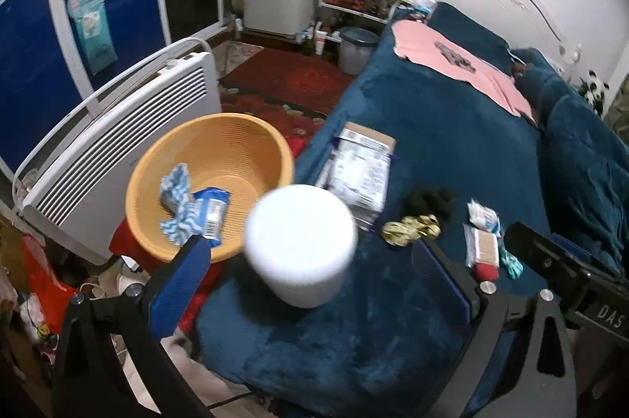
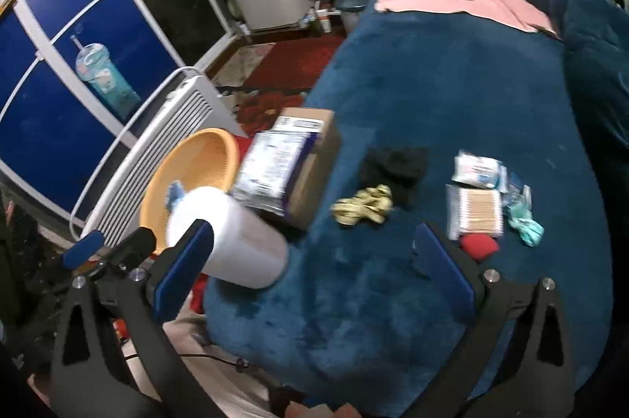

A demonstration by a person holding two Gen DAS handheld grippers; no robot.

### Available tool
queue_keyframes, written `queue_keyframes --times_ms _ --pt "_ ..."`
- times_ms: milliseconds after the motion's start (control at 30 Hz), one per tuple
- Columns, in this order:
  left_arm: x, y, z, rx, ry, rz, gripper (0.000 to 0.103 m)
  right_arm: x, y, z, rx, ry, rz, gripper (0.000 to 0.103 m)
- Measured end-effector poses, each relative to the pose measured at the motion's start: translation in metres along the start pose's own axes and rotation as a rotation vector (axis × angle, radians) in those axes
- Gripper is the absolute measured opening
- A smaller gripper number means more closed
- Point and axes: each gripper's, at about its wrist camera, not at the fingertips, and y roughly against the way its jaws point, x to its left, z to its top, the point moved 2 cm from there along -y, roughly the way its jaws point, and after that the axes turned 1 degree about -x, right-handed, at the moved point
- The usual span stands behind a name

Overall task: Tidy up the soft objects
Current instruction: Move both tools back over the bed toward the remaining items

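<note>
A white paper roll (image 1: 300,245) is in mid-air, blurred, between the wide-apart fingers of my left gripper (image 1: 314,261), not held; it also shows in the right wrist view (image 2: 232,237). An orange basket (image 1: 212,182) beside the bed holds a blue-white cloth (image 1: 177,190) and a blue packet (image 1: 212,209). On the blue bed lie a gold scrunchie (image 2: 363,208), a black soft item (image 2: 395,168), a tissue pack (image 2: 477,172), a cotton swab pack (image 2: 475,211), a teal item (image 2: 525,221) and a red item (image 2: 479,247). My right gripper (image 2: 314,261) is open and empty above the bed.
A cardboard box with a printed bag (image 2: 291,158) sits at the bed's left edge. A white heater (image 1: 118,143) stands behind the basket. A pink cloth (image 1: 452,56) lies further up the bed. The right gripper's body (image 1: 562,272) shows at right in the left wrist view.
</note>
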Motion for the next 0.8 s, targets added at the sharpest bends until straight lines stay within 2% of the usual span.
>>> queue_keyframes --times_ms 300,800 --pt "-0.06 -0.019 -0.019 0.045 -0.11 -0.015 0.103 -0.061 0.0 -0.017 0.02 -0.077 -0.063 0.103" --pt "-0.114 -0.066 -0.04 0.147 -0.227 -0.019 0.103 -0.129 -0.017 -0.039 0.079 -0.19 -0.099 0.103"
